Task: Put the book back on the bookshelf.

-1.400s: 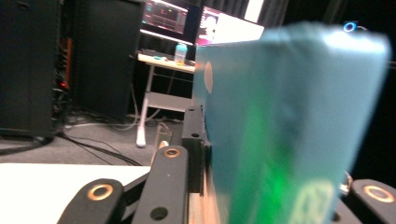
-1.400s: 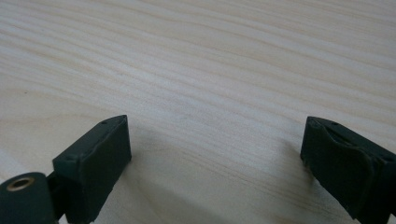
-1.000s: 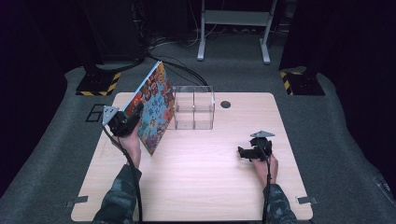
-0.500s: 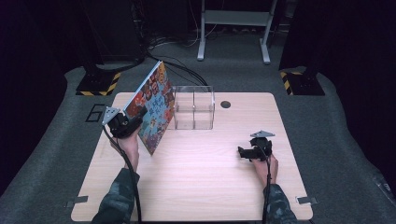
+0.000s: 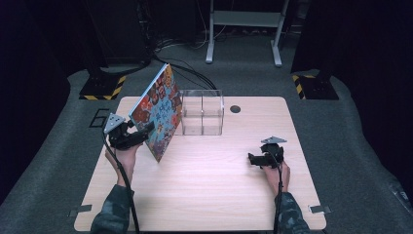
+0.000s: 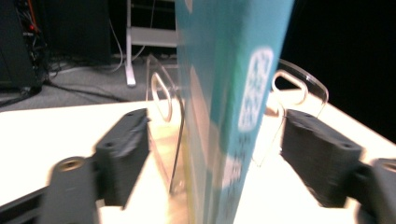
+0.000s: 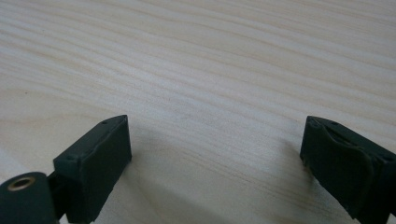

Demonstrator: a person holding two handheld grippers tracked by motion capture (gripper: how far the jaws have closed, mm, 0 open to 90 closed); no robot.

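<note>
The left gripper has just been opening its jaws, and they now stand spread with a gap on each side of the colourful book that stands edge-on between them; the pads no longer press it. In the high view the book stands on its lower corner on the table, tilted, its far edge just beside the clear acrylic organiser right behind it. Well apart, toward the other side of the table, the right gripper rests low over bare wood with its jaws wide and nothing between them.
</note>
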